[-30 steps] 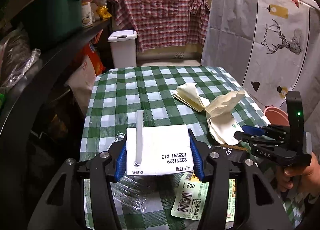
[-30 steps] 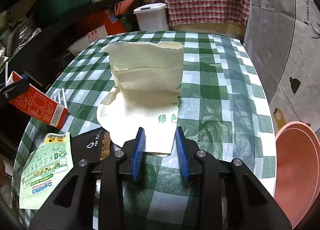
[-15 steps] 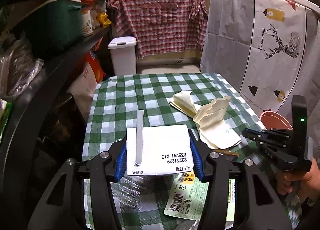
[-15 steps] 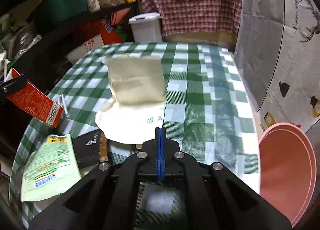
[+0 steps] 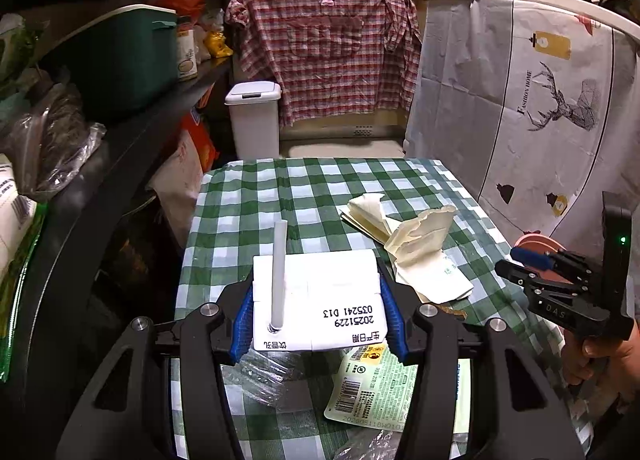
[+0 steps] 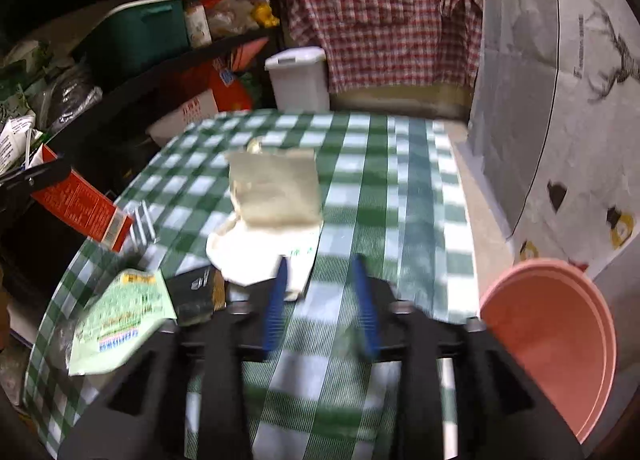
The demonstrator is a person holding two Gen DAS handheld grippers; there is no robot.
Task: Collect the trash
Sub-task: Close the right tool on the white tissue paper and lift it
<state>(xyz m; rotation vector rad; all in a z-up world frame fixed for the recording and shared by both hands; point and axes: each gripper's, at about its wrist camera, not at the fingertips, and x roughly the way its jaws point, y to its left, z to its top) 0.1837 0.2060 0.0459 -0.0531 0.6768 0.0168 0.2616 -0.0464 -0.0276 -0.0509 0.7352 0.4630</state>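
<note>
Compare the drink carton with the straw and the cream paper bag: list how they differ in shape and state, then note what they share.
1. The drink carton is a rigid white box; the paper bag is cream, crumpled and torn open.
2. The carton is clamped in the left gripper, off the table; the bag lies loose on the checked tablecloth, in no gripper.
3. The carton has a straw sticking out; the bag has none.
Both look like used packaging.
</note>
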